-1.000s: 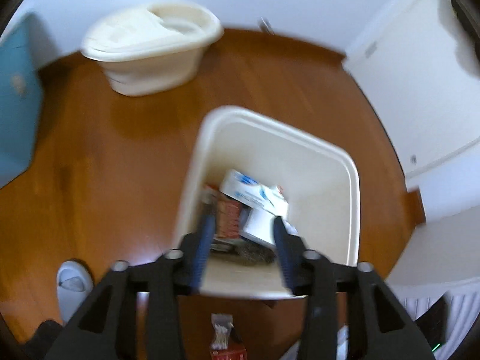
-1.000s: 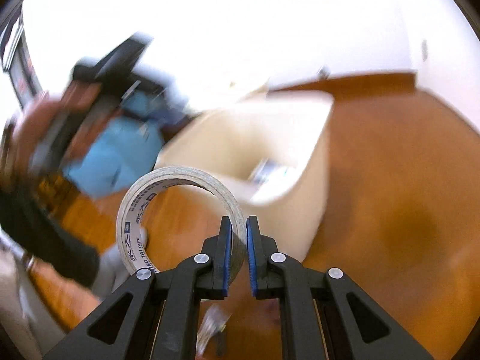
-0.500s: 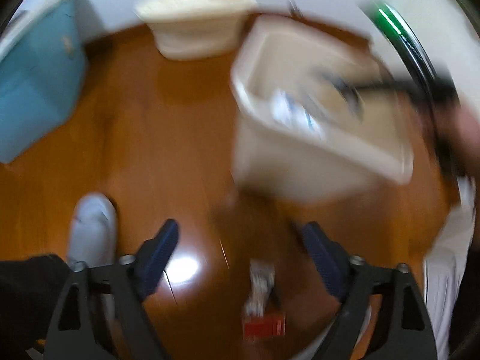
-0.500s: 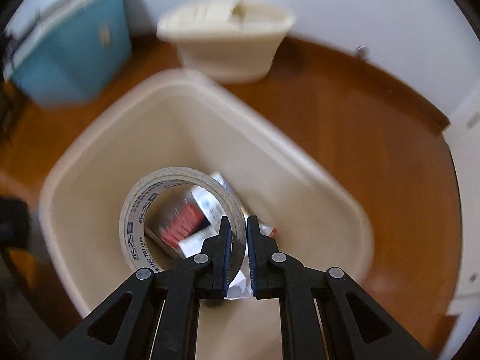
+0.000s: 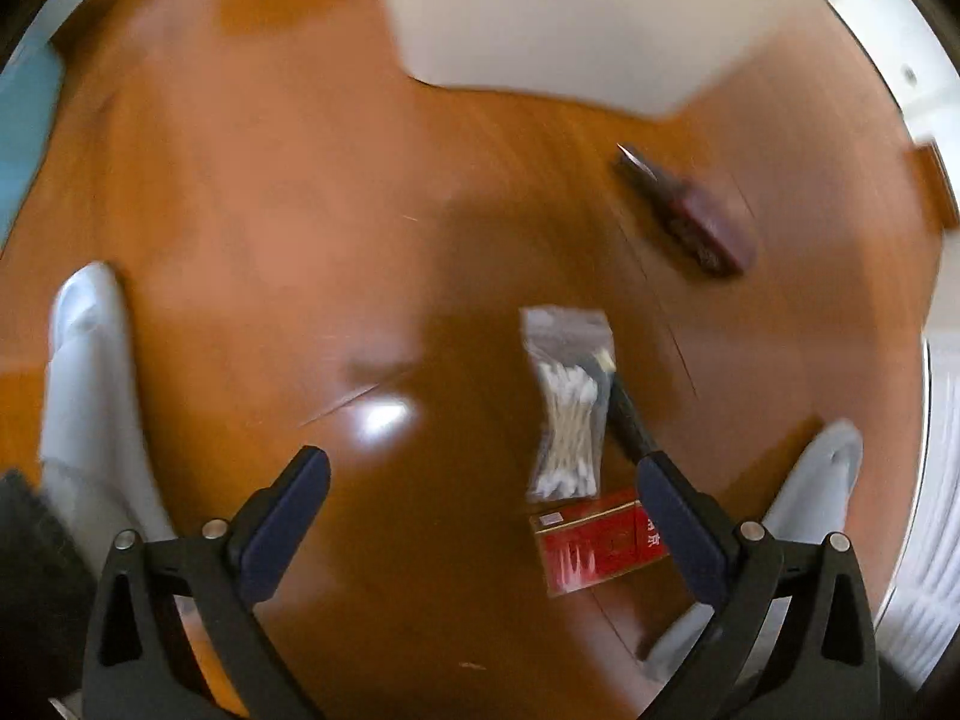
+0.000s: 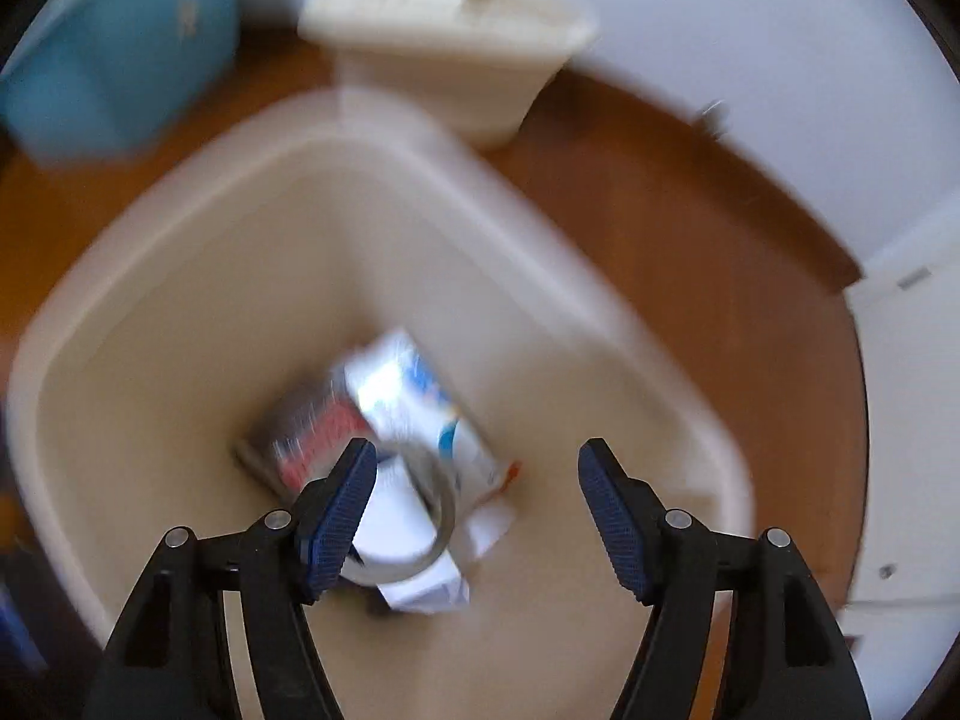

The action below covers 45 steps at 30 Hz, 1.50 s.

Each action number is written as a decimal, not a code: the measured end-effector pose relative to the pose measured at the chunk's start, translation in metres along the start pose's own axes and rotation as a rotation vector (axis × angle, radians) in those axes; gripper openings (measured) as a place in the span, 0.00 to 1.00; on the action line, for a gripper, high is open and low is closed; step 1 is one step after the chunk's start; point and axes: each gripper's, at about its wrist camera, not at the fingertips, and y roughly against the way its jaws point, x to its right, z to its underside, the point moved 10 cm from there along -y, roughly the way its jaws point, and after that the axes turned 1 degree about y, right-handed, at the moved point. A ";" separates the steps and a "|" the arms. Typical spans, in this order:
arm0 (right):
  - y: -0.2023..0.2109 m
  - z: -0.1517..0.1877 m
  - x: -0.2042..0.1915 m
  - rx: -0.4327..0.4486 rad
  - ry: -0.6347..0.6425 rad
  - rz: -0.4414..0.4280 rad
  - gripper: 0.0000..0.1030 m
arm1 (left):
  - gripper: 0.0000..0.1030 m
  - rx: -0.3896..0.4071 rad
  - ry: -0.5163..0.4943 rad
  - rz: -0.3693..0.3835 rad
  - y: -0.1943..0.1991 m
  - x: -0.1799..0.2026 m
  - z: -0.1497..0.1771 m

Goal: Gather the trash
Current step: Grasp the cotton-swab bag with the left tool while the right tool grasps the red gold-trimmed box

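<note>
Three pieces of litter lie on the glossy brown wooden floor (image 5: 252, 192) ahead of the empty, spread left gripper (image 5: 480, 516): a clear bag of cotton swabs (image 5: 567, 414), a red cigarette pack (image 5: 600, 543), a dark wrapper (image 5: 690, 216) farther off. Next, I judge, it closes on the swabs.

Below the released right gripper (image 6: 477, 504), the grey tape ring (image 6: 435, 516) rests on packaging inside the cream plastic bin (image 6: 600, 312); white walls behind.
</note>
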 end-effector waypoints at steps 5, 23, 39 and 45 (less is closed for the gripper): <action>0.096 0.040 0.024 0.314 -0.292 -0.129 0.71 | 1.00 -0.044 -0.025 0.044 -0.039 0.025 0.009; 0.013 0.299 -0.094 0.019 -0.337 -0.246 0.70 | 0.11 -0.061 -0.061 -0.050 -0.081 0.041 0.013; -0.027 0.366 -0.328 -0.049 0.794 -0.332 0.71 | 0.10 -0.014 0.083 -0.037 -0.038 -0.031 0.017; -0.041 0.375 -0.342 -0.102 0.830 -0.388 0.75 | 0.10 -0.003 0.030 -0.012 -0.038 -0.011 0.023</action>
